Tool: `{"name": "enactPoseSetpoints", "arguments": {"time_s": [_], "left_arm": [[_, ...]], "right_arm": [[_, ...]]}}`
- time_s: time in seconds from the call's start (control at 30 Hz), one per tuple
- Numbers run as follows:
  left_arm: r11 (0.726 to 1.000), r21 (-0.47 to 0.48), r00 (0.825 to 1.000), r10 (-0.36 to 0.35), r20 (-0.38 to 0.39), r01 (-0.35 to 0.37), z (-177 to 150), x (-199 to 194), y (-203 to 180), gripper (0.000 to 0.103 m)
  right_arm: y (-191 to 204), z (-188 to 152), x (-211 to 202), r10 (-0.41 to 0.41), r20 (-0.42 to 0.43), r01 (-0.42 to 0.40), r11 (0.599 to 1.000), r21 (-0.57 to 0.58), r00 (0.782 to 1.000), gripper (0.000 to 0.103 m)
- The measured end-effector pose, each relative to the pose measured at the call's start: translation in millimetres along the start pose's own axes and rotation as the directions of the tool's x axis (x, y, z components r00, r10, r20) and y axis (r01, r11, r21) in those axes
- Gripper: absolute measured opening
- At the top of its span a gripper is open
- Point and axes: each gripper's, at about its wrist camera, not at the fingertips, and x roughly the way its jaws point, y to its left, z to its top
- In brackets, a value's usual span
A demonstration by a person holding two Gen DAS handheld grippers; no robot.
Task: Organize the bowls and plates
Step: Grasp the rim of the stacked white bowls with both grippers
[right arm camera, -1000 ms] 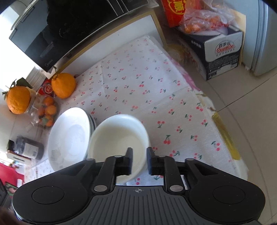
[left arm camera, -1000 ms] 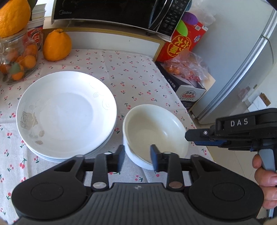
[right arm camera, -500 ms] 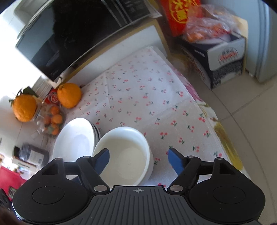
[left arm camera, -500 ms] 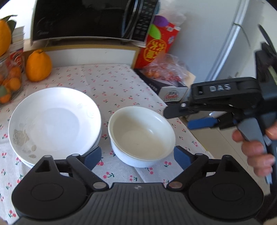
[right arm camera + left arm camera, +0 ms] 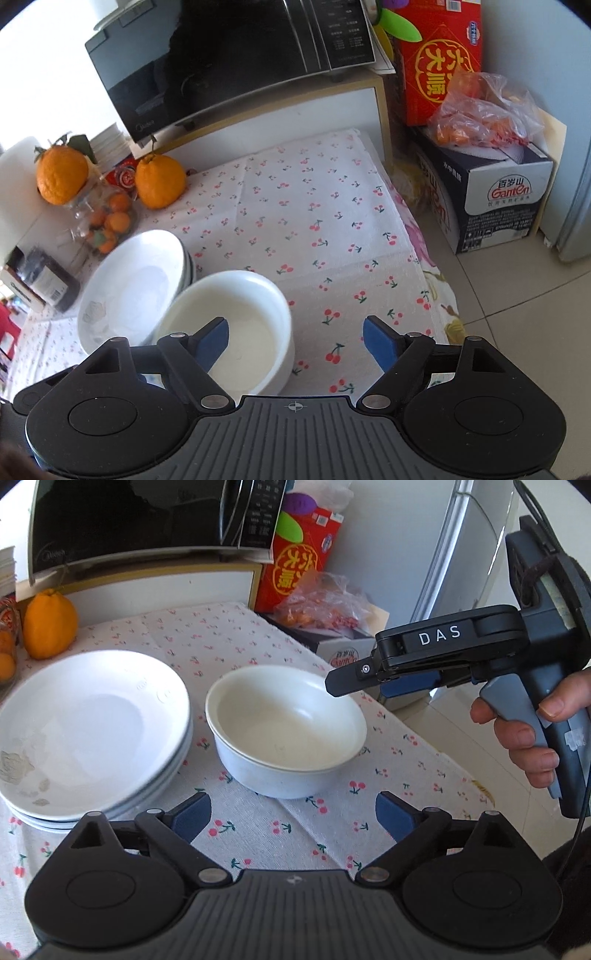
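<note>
A stack of white bowls [image 5: 286, 731] stands on the cherry-print tablecloth [image 5: 229, 635], right of a stack of white plates [image 5: 88, 731]. Both also show in the right wrist view, the bowls [image 5: 225, 325] and the plates [image 5: 129, 288]. My left gripper [image 5: 293, 818] is open and empty, just in front of the bowls. My right gripper [image 5: 295, 339] is open and empty, above the bowls' right side; it shows in the left wrist view [image 5: 369, 677] over the bowls' far right rim.
A microwave [image 5: 229, 62] sits on a shelf at the back. Oranges [image 5: 160, 181] and a jar of small fruit [image 5: 107, 221] stand at the back left. A red box [image 5: 439, 55] and a cardboard box [image 5: 495, 192] stand on the floor beyond the table's right edge.
Both grippers opened from shut on the bowl rim and pulled back from the bowls. The bowls now rest on the cloth beside the plates.
</note>
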Motion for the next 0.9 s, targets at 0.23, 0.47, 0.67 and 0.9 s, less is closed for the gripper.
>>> {"name": "enactPoseSetpoints", "arguments": {"time_s": [0.23, 0.47, 0.67, 0.9], "left_arm": [[1.000, -0.003, 1.000, -0.002, -0.014, 0.002, 5, 17, -3, 0.093], [1.000, -0.006, 1.000, 0.012, -0.020, -0.012, 8, 29, -3, 0.090], [0.999, 0.025, 0.999, 0.034, -0.019, -0.034, 7, 31, -6, 0.088], [0.999, 0.026, 0.999, 0.036, -0.017, -0.035, 8, 28, -4, 0.080]], "right_arm": [[-5, 0, 14, 0.011, -0.022, -0.011, 1.000, 0.022, 1.000, 0.082], [4, -3, 25, 0.022, -0.049, -0.022, 1.000, -0.008, 0.999, 0.081], [9, -3, 30, 0.032, -0.073, -0.032, 0.999, 0.003, 0.997, 0.080], [10, -4, 31, 0.024, -0.082, -0.024, 1.000, 0.001, 0.996, 0.067]]}}
